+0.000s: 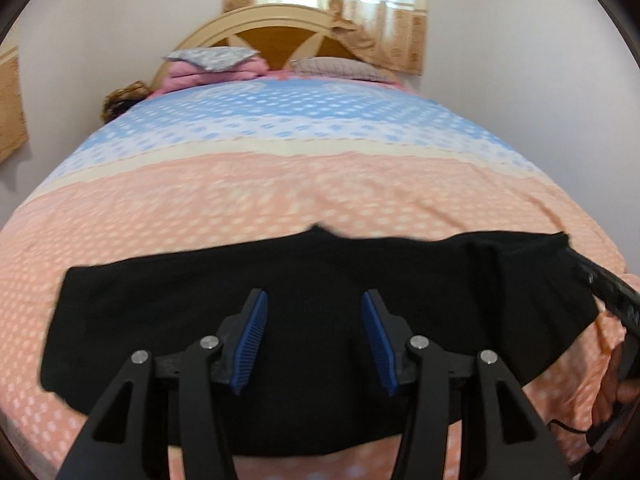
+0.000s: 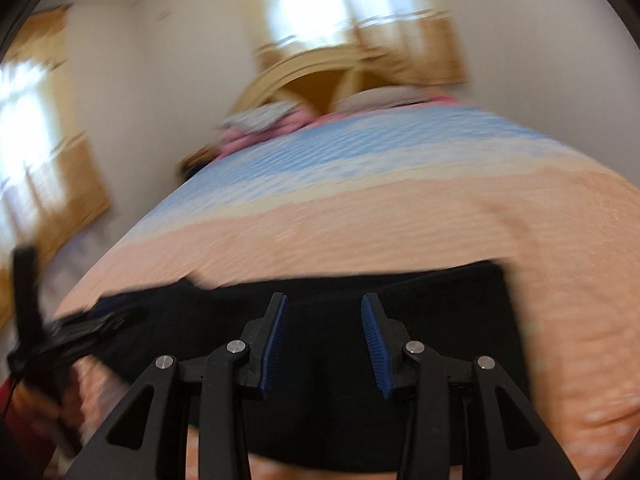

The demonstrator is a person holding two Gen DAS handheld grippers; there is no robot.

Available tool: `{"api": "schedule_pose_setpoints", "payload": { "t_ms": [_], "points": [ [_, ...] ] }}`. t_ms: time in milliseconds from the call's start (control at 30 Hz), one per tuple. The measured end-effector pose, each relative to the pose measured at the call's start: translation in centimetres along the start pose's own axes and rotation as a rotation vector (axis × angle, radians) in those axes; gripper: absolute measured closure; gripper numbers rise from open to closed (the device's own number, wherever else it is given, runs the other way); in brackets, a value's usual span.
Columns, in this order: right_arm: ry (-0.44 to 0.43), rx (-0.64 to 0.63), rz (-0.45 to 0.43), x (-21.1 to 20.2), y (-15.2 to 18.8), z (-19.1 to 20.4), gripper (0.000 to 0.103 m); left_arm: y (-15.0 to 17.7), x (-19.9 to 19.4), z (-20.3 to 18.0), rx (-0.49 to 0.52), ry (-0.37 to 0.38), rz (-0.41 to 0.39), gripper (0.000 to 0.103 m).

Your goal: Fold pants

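Lying flat across the near end of the bed, black pants [image 1: 304, 344] form a wide dark band on the peach part of the bedspread [image 1: 280, 184]; the cloth looks doubled, though layers cannot be counted in the dark fabric.

Left gripper [image 1: 314, 340]: jaws apart, blue ribbed pads [image 1: 252, 340] facing each other with only open air between them. It hovers above the middle of the pants; no cloth pinched. Whether the tips touch the fabric cannot be told.

Right gripper [image 2: 324, 344]: jaws apart, somewhat narrower gap than the left, nothing between the pads. It points down over the pants' right portion. The right wrist view is heavily motion-blurred, so fine detail is lost.

Cross-views: the left wrist view shows the right gripper's black body at the right edge, by the pants' right end, with a hand [image 1: 618, 380] on it. The right wrist view shows the left gripper as a dark blurred shape at the far left, over the pants' left end.

Bedspread: peach with pale dots near, cream stripe, then blue with dots further up. At the head, a pink folded blanket [image 1: 200, 74] under a grey patterned pillow [image 1: 212, 56], a second pillow [image 1: 340, 68] beside it, all before an arched wooden headboard [image 1: 276, 36]. Tan curtains [image 1: 384, 12] hang over a bright window behind.
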State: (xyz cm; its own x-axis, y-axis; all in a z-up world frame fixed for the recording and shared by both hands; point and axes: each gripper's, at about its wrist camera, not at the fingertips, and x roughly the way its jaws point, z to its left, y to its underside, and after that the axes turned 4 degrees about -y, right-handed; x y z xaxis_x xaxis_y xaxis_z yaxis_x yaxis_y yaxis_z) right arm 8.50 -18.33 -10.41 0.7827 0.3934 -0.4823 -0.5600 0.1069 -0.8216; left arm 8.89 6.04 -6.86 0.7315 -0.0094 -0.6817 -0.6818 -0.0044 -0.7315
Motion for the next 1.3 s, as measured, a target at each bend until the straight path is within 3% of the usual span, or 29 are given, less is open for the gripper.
{"api": "schedule_pose_setpoints", "payload": {
  "t_ms": [133,233,333,500,667,933,1000,1300],
  "points": [
    [-0.098,-0.085,0.082,3.5,1.7,4.5,0.064,1.3,-0.7,3.9,-0.042,-0.089,0.009,0.05],
    [-0.082,-0.093,0.158,6.7,3.1,5.6,0.063,1.9,-1.3,7.1,-0.069,-0.171,0.008,0.045],
    [-0.033,-0.129,0.143,7.2,3.2,6.3,0.063,2.4,-1.9,10.3,-0.097,-0.275,0.0,0.033],
    [-0.059,-0.06,0.121,5.6,2.8,6.2,0.063,3.3,-2.0,15.7,-0.215,-0.351,0.008,0.032],
    [-0.094,-0.065,0.031,3.5,1.7,8.6,0.063,4.5,-1.0,17.4,-0.32,-0.273,0.027,0.032],
    [-0.129,-0.092,0.085,4.6,2.4,11.0,0.063,5.8,0.8,17.1,-0.417,-0.173,0.058,0.035],
    [-0.13,-0.091,0.093,4.7,2.6,11.0,0.063,5.7,0.6,16.9,-0.416,-0.152,0.057,0.042],
    [-0.128,-0.082,0.1,4.6,2.7,11.0,0.063,6.0,0.2,17.5,-0.451,-0.135,0.061,0.046]
  ]
}}
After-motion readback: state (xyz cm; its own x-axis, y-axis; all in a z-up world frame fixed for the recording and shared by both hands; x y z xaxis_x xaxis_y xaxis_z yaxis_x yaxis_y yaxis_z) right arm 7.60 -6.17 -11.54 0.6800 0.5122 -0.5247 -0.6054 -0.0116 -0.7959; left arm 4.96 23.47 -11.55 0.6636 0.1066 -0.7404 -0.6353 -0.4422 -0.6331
